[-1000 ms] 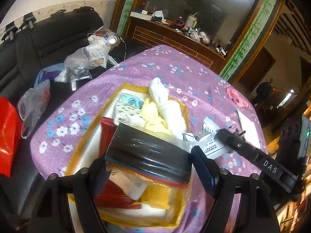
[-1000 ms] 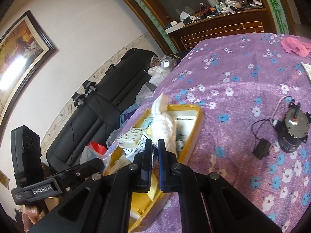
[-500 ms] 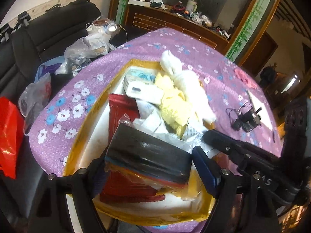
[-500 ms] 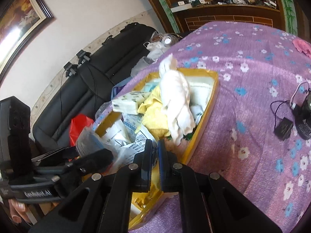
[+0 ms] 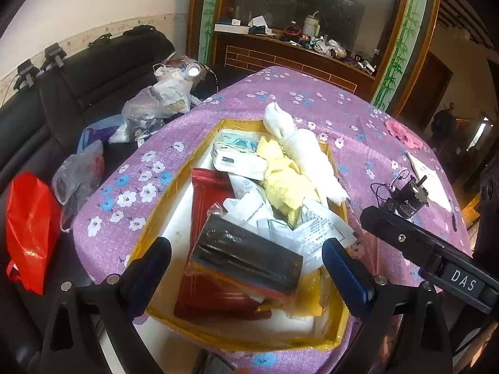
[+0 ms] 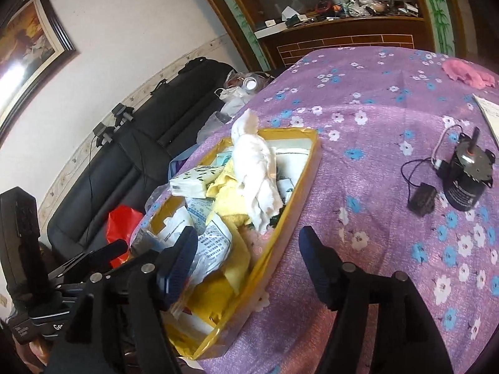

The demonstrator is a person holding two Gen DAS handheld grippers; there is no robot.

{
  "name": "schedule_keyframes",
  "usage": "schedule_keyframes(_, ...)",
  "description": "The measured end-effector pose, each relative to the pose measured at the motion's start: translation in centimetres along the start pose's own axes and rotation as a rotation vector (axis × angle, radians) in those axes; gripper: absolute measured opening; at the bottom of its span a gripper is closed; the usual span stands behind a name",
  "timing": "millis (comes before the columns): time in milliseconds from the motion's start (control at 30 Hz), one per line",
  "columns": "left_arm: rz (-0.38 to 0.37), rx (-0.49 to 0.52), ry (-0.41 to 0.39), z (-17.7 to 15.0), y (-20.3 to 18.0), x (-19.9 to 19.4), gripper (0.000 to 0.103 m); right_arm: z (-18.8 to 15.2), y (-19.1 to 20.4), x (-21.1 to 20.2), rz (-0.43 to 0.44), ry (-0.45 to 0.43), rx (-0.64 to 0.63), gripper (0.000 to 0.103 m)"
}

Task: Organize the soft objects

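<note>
A yellow-rimmed tray [image 5: 146,246] [image 6: 299,199] on the purple flowered table holds a white cloth [image 5: 307,155] [image 6: 255,168], a yellow cloth [image 5: 283,187] [image 6: 224,184], tissue packs, white printed pouches and a red packet [image 5: 212,190]. A black-topped bagged pack [image 5: 246,258] lies on the red packet at the tray's near end. My left gripper [image 5: 246,265] is open, its fingers clear on either side of that pack. My right gripper [image 6: 248,258] is open above the tray's near right rim. The right gripper's body also shows in the left wrist view [image 5: 421,249].
A black motor with cable [image 6: 464,177] [image 5: 408,199], a pink cloth [image 6: 467,73] [image 5: 404,134] and a paper sheet [image 5: 433,184] lie on the table right of the tray. A black sofa [image 5: 78,93] with plastic bags and a red bag [image 5: 28,227] stands left.
My left gripper let go of the black-topped pack, which now rests in the tray, and opened wide. My right gripper opened from shut.
</note>
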State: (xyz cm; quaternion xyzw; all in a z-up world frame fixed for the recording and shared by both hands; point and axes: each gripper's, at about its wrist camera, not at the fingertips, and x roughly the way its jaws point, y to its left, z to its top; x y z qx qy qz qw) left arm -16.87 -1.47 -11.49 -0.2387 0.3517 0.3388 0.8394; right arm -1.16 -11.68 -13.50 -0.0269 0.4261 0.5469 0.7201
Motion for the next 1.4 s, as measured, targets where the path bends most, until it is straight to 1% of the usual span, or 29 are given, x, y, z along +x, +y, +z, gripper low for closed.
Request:
schedule_keyframes(267,0.024,0.033,-0.037,-0.7,-1.0,-1.9,0.099,-0.5,0.3,-1.8,0.010,-0.035,0.003,0.075)
schedule_keyframes(633,0.044,0.036,-0.065,-1.2,-1.1,-3.2,0.099,-0.8,0.8,-2.6,0.019,-0.047,0.004,0.076)
schedule_keyframes(1100,0.061,0.036,-0.055,-1.4,-1.0,-2.5,0.099,-0.9,0.6,-2.1,0.023,-0.030,0.018,0.076)
schedule_keyframes(1400,0.065,0.071,-0.058,-1.4,-1.6,-1.9,0.099,-0.9,0.1,-1.2,0.030,-0.011,0.037,0.076)
